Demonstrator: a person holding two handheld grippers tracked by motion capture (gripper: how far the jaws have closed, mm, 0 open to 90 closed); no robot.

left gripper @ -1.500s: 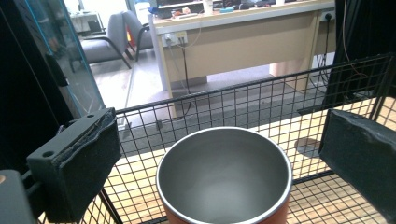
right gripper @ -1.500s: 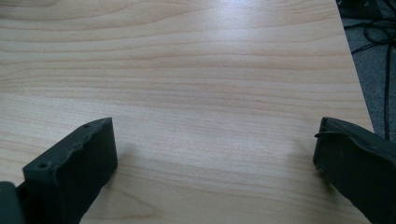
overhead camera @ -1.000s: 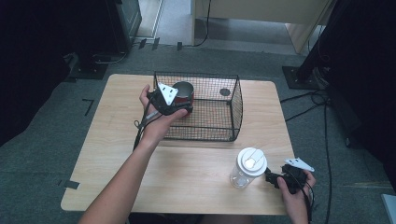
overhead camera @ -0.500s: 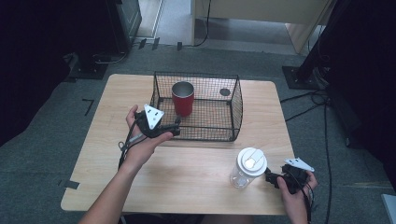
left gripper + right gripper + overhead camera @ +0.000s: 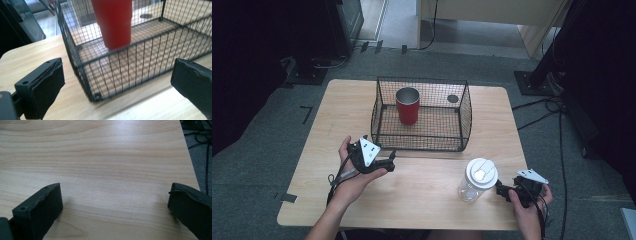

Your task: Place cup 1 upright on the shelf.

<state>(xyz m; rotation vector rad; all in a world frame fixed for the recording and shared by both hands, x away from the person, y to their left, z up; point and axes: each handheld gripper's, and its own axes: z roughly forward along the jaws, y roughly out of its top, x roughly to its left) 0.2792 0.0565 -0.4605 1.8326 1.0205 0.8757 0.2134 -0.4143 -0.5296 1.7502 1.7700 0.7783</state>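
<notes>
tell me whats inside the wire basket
A red cup stands upright in the wire basket, toward its left side. A small dark round spot shows near the far right corner. The cup's contents can't be seen.

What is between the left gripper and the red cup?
The near wire wall of the black mesh basket stands between the left gripper and the red cup. The left gripper view shows it; the cup stands inside.

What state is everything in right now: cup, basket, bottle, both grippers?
Red cup: upright, open-topped, standing inside the basket.
Wire basket: upright on the table, open at the top.
Clear bottle: upright on the table, white lid on.
Left gripper: open, holding nothing, outside the basket's near corner.
Right gripper: open, holding nothing, beside the bottle.
</notes>
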